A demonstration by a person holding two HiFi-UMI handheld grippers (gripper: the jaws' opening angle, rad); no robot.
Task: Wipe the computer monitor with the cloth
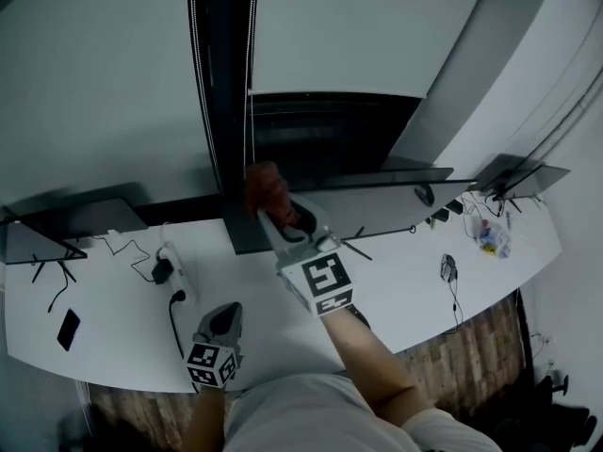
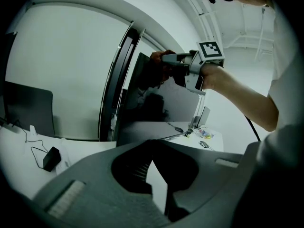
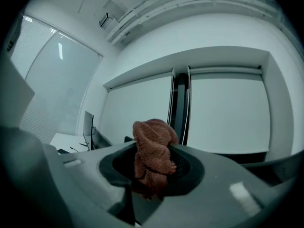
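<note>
In the head view, the right gripper (image 1: 280,217) was held out over the long white desk (image 1: 113,328). The fluffy red-brown cloth (image 1: 267,188) was at its tip, by the top left part of the flat dark computer monitor (image 1: 247,235). The left gripper (image 1: 222,320) was held low and near, well apart from the monitor.

In the left gripper view, its jaws were seen spread a little, with nothing between them. Far off, the cloth (image 2: 159,58) seemed to be pressed on the top of the monitor (image 2: 156,103).

In the right gripper view, the jaws were seen pinching the bunched cloth (image 3: 153,148).

The wiping step was judged to be in hand. For the next move, the cloth would have to be held tight and slid across and down the screen with a soft push.
</note>
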